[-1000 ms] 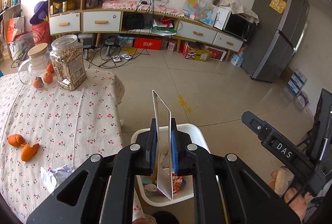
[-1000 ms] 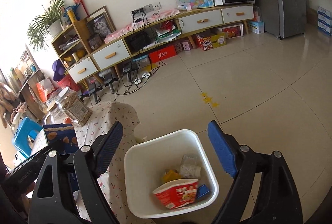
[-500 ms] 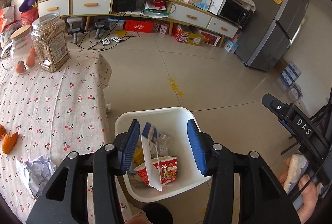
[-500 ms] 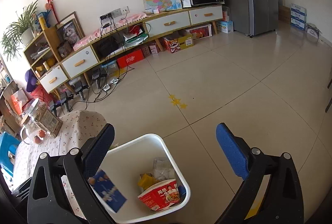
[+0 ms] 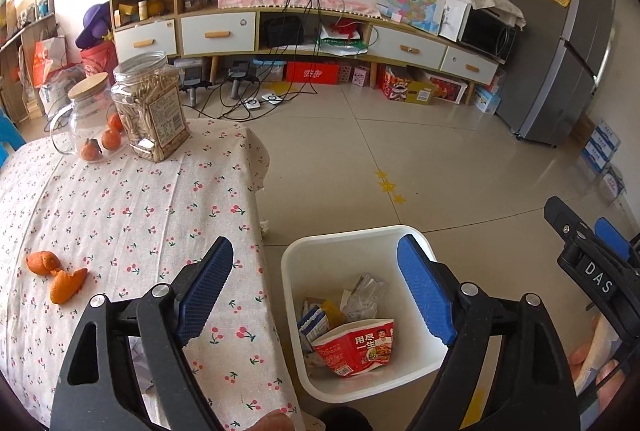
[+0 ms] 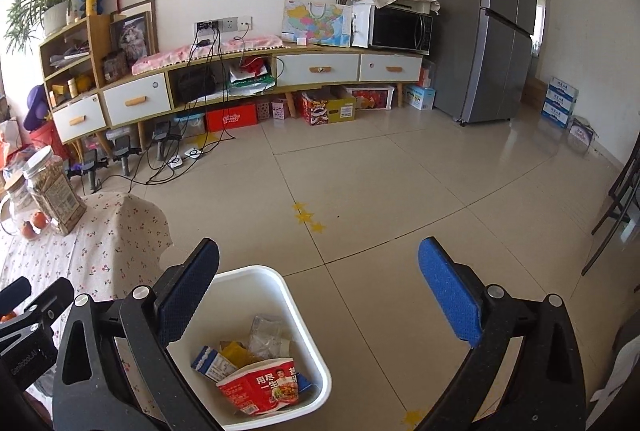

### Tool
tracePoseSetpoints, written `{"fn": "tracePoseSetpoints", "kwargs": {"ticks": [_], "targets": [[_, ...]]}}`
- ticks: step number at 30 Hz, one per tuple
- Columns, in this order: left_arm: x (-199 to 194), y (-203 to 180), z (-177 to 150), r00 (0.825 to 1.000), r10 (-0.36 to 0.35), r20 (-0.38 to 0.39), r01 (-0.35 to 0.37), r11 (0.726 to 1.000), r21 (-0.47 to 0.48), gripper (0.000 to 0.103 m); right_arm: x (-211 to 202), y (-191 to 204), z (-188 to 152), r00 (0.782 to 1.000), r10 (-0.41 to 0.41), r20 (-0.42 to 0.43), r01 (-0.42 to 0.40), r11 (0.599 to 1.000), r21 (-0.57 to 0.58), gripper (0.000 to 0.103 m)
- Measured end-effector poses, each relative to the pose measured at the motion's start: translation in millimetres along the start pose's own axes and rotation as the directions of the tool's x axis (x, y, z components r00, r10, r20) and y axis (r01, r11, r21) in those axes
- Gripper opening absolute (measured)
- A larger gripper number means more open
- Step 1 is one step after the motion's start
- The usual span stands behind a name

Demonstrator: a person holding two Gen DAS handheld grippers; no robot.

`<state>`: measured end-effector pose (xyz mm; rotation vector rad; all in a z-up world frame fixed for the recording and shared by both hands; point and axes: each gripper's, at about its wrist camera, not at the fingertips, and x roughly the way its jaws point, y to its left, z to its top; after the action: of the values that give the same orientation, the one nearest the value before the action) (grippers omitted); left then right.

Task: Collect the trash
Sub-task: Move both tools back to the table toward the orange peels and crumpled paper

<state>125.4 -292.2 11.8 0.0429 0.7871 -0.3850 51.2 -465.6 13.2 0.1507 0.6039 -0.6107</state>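
Left gripper (image 5: 316, 291) jaws wide, holding nothing; white bin (image 5: 356, 387) directly below it, red noodle cup (image 5: 354, 345) inside. Right gripper (image 6: 320, 291) also wide and empty, bin (image 6: 312, 347) below its left finger.

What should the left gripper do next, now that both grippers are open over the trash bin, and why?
Probably swing the left gripper left toward the orange peels on the tablecloth. Its jaws are open and empty, the white bin already holds wrappers, and the peels look like remaining trash.
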Motion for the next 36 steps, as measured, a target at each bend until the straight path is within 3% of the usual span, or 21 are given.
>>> {"fn": "tracePoseSetpoints", "kwargs": {"ticks": [6,14,28,36], "targets": [[-10,16,1,0.993,0.1,0.055,-0.1,0.995,0.003,0.088,-8,26,-1,1.0,0.001,0.023,0.0,0.998,-0.068,0.096],[-16,49,2,0.983,0.176,0.06,-0.175,0.984,-0.029,0.088,-18,67,-3,0.998,0.058,0.029,-0.054,0.989,-0.139,0.096],[-16,124,-3,0.96,0.28,0.002,-0.278,0.955,-0.102,0.088,-31,147,-10,0.99,0.139,0.012,-0.13,0.953,-0.275,0.096],[-6,170,-13,0.939,0.338,-0.066,-0.344,0.932,-0.113,0.088,-36,180,-18,0.984,0.176,-0.013,-0.169,0.926,-0.336,0.096]]}}
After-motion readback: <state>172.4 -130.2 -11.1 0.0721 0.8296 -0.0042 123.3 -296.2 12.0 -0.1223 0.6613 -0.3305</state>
